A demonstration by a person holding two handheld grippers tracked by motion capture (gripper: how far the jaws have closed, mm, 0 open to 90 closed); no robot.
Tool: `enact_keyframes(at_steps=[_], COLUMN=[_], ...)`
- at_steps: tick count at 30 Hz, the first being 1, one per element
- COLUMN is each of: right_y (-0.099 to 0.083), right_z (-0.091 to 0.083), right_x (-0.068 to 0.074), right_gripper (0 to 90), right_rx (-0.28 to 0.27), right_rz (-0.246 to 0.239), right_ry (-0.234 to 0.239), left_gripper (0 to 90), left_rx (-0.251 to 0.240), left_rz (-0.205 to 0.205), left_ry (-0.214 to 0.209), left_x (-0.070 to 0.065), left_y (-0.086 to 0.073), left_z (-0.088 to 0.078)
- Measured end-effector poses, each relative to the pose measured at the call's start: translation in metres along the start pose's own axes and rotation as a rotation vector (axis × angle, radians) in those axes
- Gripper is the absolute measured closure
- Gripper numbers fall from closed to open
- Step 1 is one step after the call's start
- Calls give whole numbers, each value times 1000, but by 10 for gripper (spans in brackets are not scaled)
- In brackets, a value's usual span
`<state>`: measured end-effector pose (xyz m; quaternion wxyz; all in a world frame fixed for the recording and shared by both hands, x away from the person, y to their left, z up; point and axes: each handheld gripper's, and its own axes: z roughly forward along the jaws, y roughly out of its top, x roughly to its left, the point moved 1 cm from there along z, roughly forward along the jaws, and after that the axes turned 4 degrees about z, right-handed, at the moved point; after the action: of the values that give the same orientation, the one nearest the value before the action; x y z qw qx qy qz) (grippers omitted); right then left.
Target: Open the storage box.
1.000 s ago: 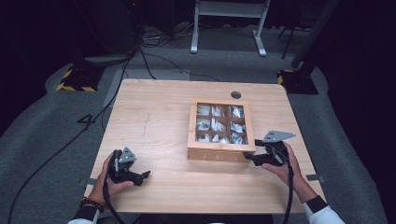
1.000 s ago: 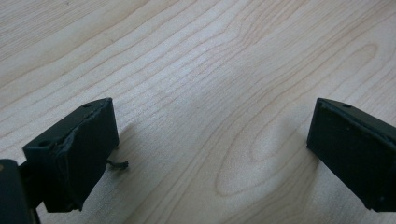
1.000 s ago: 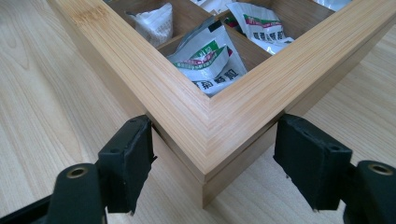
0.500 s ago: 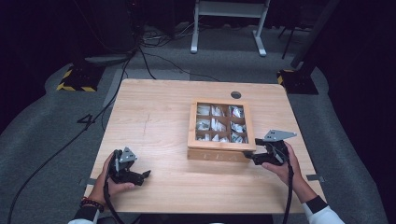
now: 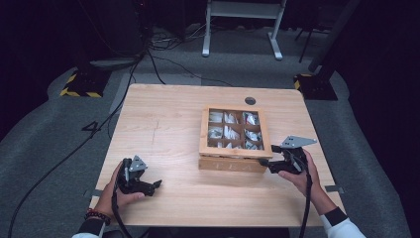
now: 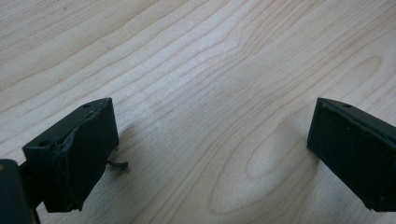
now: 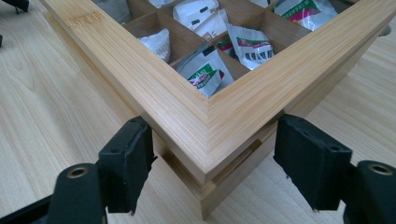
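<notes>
A wooden box [image 5: 234, 163] with several compartments stands right of the table's middle. It holds white sachets [image 7: 204, 72] with green and red print. Its framed lid [image 7: 299, 46] sits on top, and a thin gap shows under it at the near corner. My right gripper [image 5: 268, 162] is open at the box's front right corner. Its jaws stand on either side of that corner [image 7: 212, 158], and the pads [image 7: 132, 161] are close to the wood without pressing it. My left gripper [image 5: 152, 186] rests low over the bare table [image 6: 210, 70] at the front left, open with nothing between its jaws.
A round cable hole [image 5: 250, 100] lies in the tabletop behind the box. Broad bare wood [image 5: 158, 124] spreads left of the box. On the grey floor are cables [image 5: 59, 158], a white stand [image 5: 242, 20] and yellow-black striped bases [image 5: 79, 87].
</notes>
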<state>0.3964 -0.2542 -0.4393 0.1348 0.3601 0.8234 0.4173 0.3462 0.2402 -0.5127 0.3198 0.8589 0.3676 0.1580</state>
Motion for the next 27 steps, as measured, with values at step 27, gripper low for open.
enact_keyframes(at_steps=[27], right_y=[4], right_z=[-6], right_x=[2], right_gripper=[283], right_rx=[-22], right_rz=[-35], right_ry=[-31], left_gripper=[168], left_rx=[-108], left_rz=[172], left_ry=[-30], left_x=[-28], left_y=[83], left_z=[7])
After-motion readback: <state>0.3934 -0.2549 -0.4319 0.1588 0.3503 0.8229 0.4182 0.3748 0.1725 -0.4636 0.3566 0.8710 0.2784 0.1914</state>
